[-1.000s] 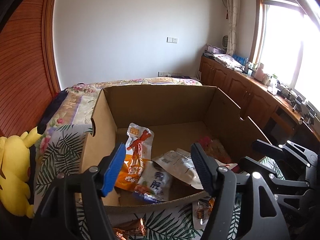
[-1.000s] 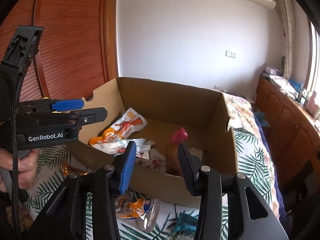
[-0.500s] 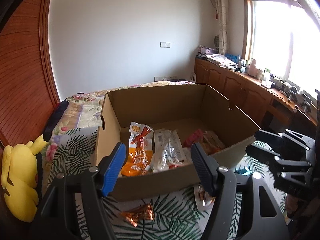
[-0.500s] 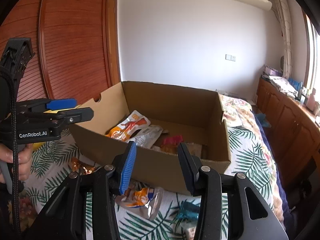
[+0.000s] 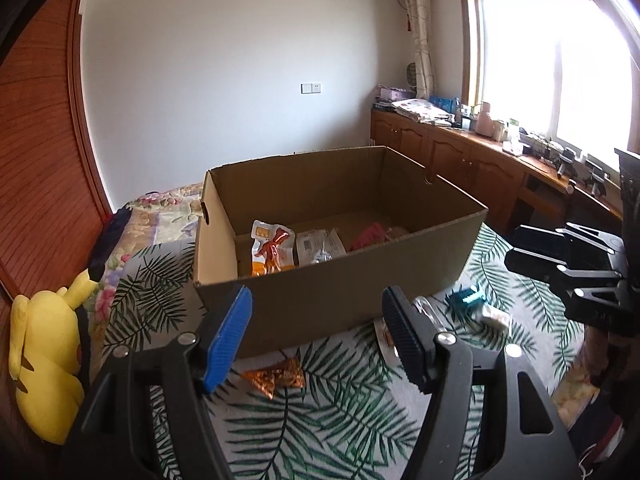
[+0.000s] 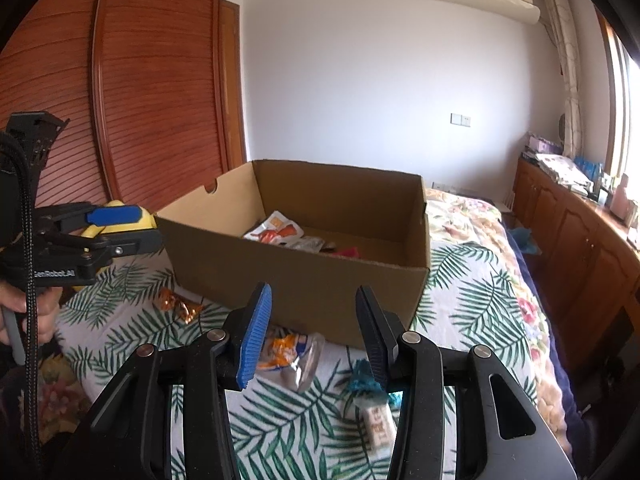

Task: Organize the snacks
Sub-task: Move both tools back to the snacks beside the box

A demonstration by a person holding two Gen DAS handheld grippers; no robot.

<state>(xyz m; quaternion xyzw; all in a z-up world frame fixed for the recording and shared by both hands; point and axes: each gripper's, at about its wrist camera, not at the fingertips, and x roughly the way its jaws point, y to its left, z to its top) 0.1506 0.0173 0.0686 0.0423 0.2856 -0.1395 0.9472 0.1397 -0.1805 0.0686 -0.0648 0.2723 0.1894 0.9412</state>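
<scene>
- While both grippers are hanging over the palm-leaf bedspread [image 5: 320, 420], the cardboard box [image 5: 340, 292] is sitting just beyond them, open at the top.
- Left gripper [image 5: 316, 336] is standing with its jaws parted, nothing between the pads; the box's near wall is showing through the gap.
- Right gripper [image 6: 310, 334] is likewise standing with jaws apart and gripping nothing; a clear packet with orange print [image 6: 290, 354] is lying on the bedspread under the gap, not touched.
- Inside the box, an orange-and-white snack pouch [image 5: 270, 250] is leaning near the left wall, a silvery white pouch [image 5: 320, 246] is lying just right of it, and a pink-red packet [image 5: 370, 234] is lying further right.
- An orange foil wrapper [image 5: 276, 376] is lying on the bedspread just near the box's front wall, toward the left.
- A teal wrapper [image 6: 364, 376] is lying to the right of the clear packet, with a small pale block-shaped snack [image 6: 378, 424] nearer still, just beside it.
- From the right wrist view, a hand [image 6: 24, 312] is gripping the left tool's handle at the far left edge.
- A yellow plush toy [image 5: 44, 356] is resting at the left edge of the bed against the wooden slatted wall [image 5: 36, 160].
- Wooden cabinets [image 5: 460, 160] are running along the right under the window [image 5: 560, 60].
</scene>
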